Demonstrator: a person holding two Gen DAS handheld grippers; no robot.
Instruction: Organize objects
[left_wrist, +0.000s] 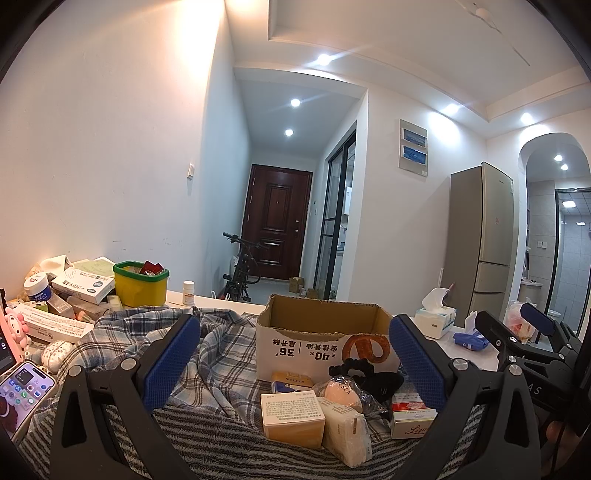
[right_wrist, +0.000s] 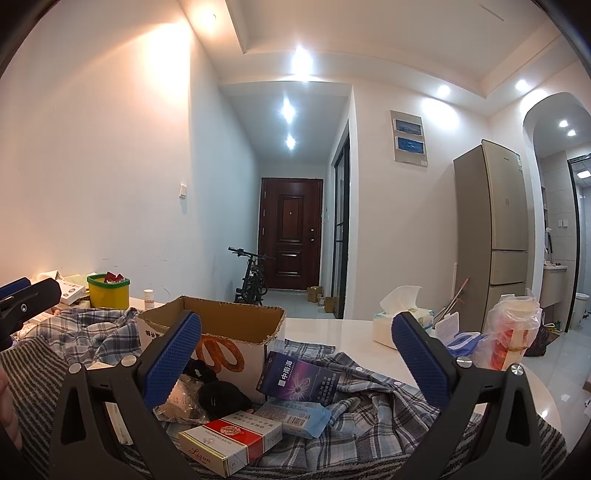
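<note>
An open cardboard box stands on a plaid cloth. In front of it lie small items: a tan box, a white packet, a peach sponge in a wrapper, a black scrunchie and a red-and-white carton. The right wrist view adds a purple box and a blue wipes pack. My left gripper is open above the pile, holding nothing. My right gripper is open too, over the red-and-white carton and purple box.
At the left are a yellow tub with a green rim, white medicine boxes, a pill bottle and a phone. A tissue box and bagged items stand on the white table to the right.
</note>
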